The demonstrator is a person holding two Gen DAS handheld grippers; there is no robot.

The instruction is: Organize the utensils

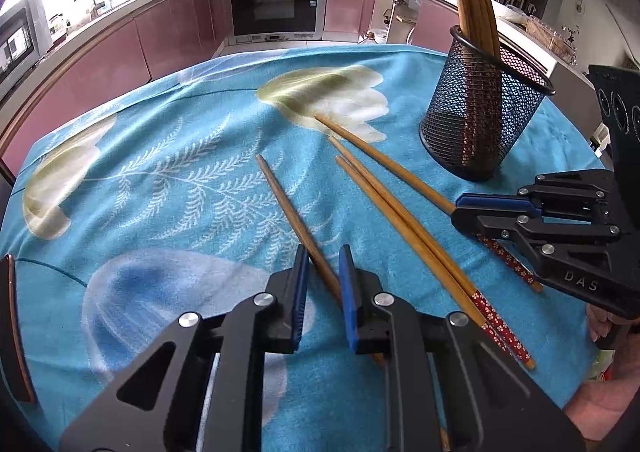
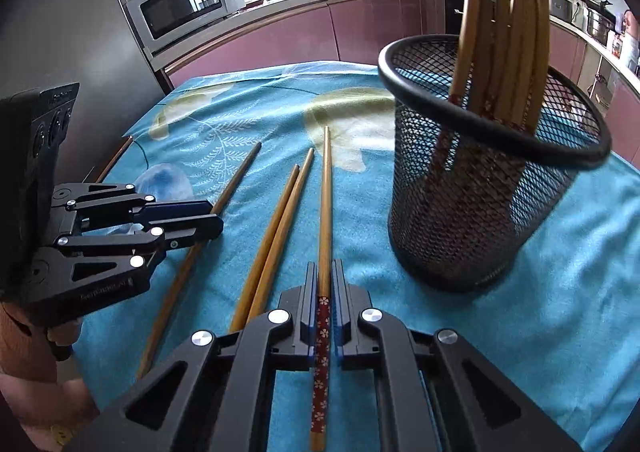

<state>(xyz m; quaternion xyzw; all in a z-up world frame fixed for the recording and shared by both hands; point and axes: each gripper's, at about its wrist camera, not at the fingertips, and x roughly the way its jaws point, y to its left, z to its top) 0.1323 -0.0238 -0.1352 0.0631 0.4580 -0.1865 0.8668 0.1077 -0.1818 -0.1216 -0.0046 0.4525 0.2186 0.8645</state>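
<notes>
Straddled by right gripper (image 2: pixel 324 280), fingers narrowed about the flower-patterned chopstick (image 2: pixel 326 212) lying on the blue-clothed worktop (image 2: pixel 560 312), long axis straight ahead; mesh holder (image 2: pixel 480 192) near, forward-right; left gripper (image 1: pixel 324 272) spread over a plain chopstick (image 1: pixel 288 204); paired chopsticks (image 1: pixel 400 220) between.

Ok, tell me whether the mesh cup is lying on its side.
No. The mesh cup stands upright on the blue cloth, with several chopsticks sticking up out of it.
</notes>
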